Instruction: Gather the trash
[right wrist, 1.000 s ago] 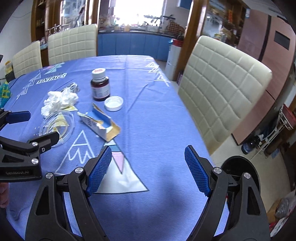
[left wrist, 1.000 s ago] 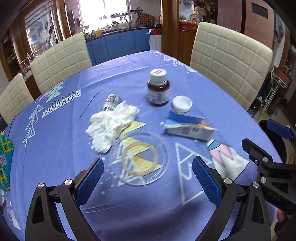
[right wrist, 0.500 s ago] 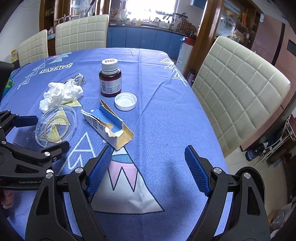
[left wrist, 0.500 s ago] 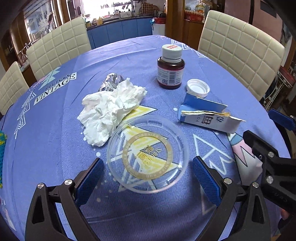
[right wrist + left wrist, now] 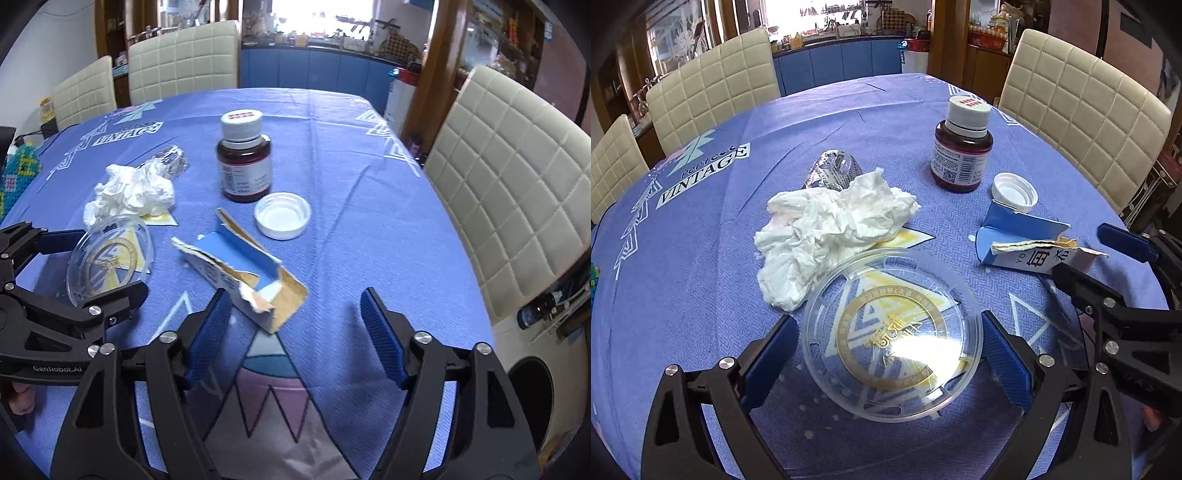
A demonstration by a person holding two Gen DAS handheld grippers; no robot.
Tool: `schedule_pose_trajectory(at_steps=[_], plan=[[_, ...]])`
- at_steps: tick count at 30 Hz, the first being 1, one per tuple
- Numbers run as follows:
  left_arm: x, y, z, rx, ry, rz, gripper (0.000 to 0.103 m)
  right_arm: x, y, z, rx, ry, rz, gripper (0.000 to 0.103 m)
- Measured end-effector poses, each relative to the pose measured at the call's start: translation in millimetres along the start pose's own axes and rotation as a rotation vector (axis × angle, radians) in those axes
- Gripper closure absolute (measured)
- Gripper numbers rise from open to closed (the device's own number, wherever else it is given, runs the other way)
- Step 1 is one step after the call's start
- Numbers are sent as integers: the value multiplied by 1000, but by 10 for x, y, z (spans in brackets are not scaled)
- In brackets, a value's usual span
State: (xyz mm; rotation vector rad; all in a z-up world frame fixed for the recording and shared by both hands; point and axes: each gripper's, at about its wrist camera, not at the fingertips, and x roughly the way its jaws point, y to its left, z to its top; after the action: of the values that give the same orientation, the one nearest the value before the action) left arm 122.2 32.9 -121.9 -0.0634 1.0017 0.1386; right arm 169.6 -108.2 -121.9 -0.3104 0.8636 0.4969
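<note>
A clear round plastic lid (image 5: 886, 398) with a gold ring lies flat on the blue tablecloth. My left gripper (image 5: 888, 350) stands open around it, one blue pad close to the rim on each side; I cannot see either pad press on it. A torn blue and white carton (image 5: 240, 273) lies just ahead of my right gripper (image 5: 295, 299). Its ragged near end reaches between the closing jaws, close to the left finger (image 5: 210, 325), and no pad touches it. Crumpled white tissue (image 5: 827, 229) sits beyond the lid, with a foil wrapper (image 5: 831, 171) behind it.
A brown bottle (image 5: 962, 147) with a white cap stands upright past the carton, and a loose white cap (image 5: 1014, 192) lies open side up beside it. Cream chairs (image 5: 517, 177) ring the table. The table's right edge (image 5: 458, 258) drops off near my right gripper.
Both grippers have come forward and down towards the table. The lid now lies between the left fingers, the carton's end has come between the right fingers, and the right jaws have narrowed.
</note>
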Motion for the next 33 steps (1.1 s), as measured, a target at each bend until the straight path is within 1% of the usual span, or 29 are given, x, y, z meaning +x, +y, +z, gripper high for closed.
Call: schedule_pose_trajectory(at_steps=[1, 4, 5, 6, 7, 8, 10, 12, 13, 14, 16, 18, 20, 25, 27, 30, 32, 33], plan=[[-3, 10, -4, 1, -1, 1, 9, 10, 30, 6, -11, 1, 9, 37], [-19, 56, -21, -3, -7, 17, 9, 35, 120, 32, -46, -3, 41, 45], [-22, 74, -22, -5, -8, 14, 10, 42, 154, 39, -58, -3, 55, 52], [-30, 92, -22, -9, -9, 18, 14, 50, 180, 43, -67, -1, 66, 63], [-41, 105, -23, -11, -12, 17, 16, 62, 203, 45, -74, 3, 78, 65], [-47, 109, -22, -11, -11, 22, 16, 67, 225, 46, -79, 6, 92, 69], [-57, 115, -29, -9, -11, 30, 16, 40, 252, 42, -79, -3, 120, 72], [-78, 111, -44, -8, -16, 28, 17, -4, 281, 28, -85, -14, 122, 74], [-97, 105, -50, -6, -24, 31, 17, -28, 286, 19, -86, -18, 124, 87], [-121, 93, -54, -4, -34, 33, 17, -30, 292, 16, -84, -13, 128, 90], [-163, 65, -53, -4, -46, 24, 17, -62, 271, -7, -78, -12, 120, 90], [-201, 16, -50, 5, -60, 20, 18, -104, 219, -40, -63, -8, 119, 94], [-234, -40, -43, 19, -68, 10, 18, -147, 171, -59, -51, -10, 110, 94], [-324, -247, -42, 71, -90, -22, 18, -309, 15, -172, -8, -14, 72, 94], [-359, -347, -50, 96, -99, -36, 18, -375, -40, -217, 7, -14, 61, 96], [-403, -474, -57, 125, -108, -56, 18, -480, -108, -298, 28, -15, 41, 96], [-430, -519, -66, 135, -115, -55, 18, -505, -147, -333, 33, 3, 45, 96], [-441, -526, -68, 138, -120, -48, 18, -519, -155, -341, 28, 3, 38, 93]])
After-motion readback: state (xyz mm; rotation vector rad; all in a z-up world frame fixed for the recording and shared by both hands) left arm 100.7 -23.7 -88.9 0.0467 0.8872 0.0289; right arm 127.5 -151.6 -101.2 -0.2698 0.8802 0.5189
